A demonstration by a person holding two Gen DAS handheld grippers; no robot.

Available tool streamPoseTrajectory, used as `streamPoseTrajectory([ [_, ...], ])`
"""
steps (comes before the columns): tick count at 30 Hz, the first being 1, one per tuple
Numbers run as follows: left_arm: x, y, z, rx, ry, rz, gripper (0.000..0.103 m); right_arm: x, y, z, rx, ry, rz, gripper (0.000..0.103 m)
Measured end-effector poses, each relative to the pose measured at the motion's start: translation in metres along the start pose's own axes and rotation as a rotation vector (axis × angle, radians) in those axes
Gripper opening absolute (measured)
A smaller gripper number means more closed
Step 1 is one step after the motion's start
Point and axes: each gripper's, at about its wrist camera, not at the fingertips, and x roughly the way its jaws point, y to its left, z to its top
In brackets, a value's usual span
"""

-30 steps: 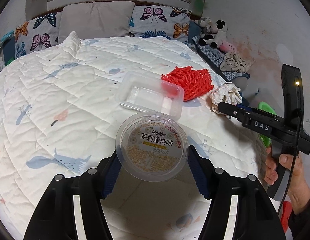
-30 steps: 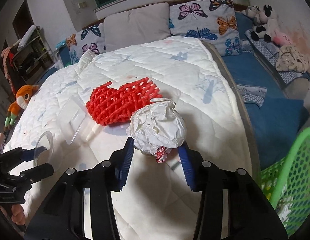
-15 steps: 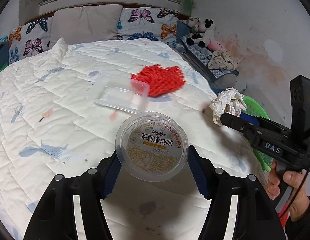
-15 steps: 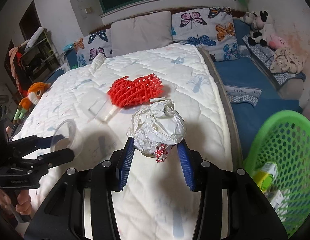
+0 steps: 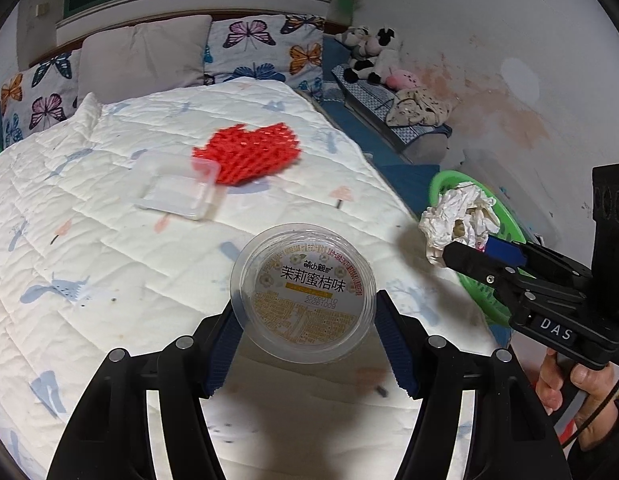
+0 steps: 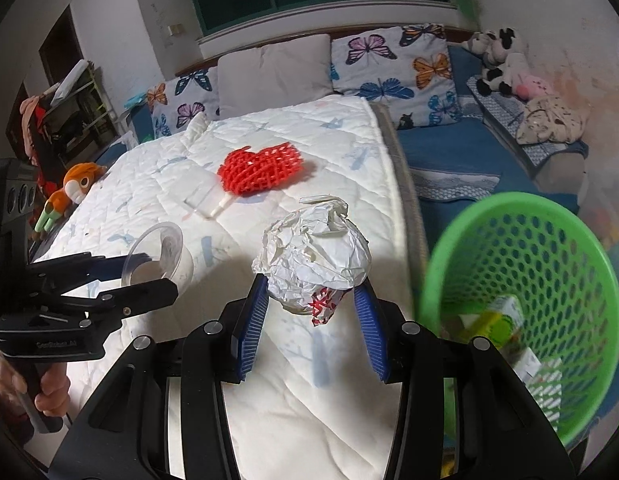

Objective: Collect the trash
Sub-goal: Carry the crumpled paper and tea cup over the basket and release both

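Observation:
My left gripper [image 5: 305, 350] is shut on a clear round plastic cup [image 5: 303, 294] with a printed yellow label, held above the white quilt. My right gripper [image 6: 311, 326] is shut on a crumpled white paper ball [image 6: 313, 256], carried over the bed's right edge beside the green mesh basket [image 6: 581, 280]. In the left wrist view the paper ball [image 5: 457, 220] and right gripper [image 5: 473, 254] hang in front of the basket [image 5: 505, 216]. The right wrist view has the left gripper [image 6: 149, 272] and cup [image 6: 161, 250] at its left. A red foam net [image 5: 249, 152] and a clear plastic tray [image 5: 177, 192] lie on the quilt.
The basket holds several discarded cartons [image 6: 501, 320]. Butterfly pillows [image 5: 265, 48] line the headboard. Plush toys [image 5: 369, 56] sit on a blue bench by the right wall. An orange plush toy [image 6: 73, 188] lies at the bed's left side. A hand [image 5: 573, 384] grips the right tool.
Both grippers have moved right toward the bed's edge with their loads. The green basket has come into full view and the net and tray have fallen farther back.

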Motion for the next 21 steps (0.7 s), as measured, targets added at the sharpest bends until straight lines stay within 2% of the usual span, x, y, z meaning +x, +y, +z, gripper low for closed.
streamPoseTrajectory([
  [21, 0.03, -0.101, 0.016, 0.112, 0.033, -0.067, 0.062, -0.063, -0.103, -0.039, 0.159, -0.023, -0.151, 0.047],
])
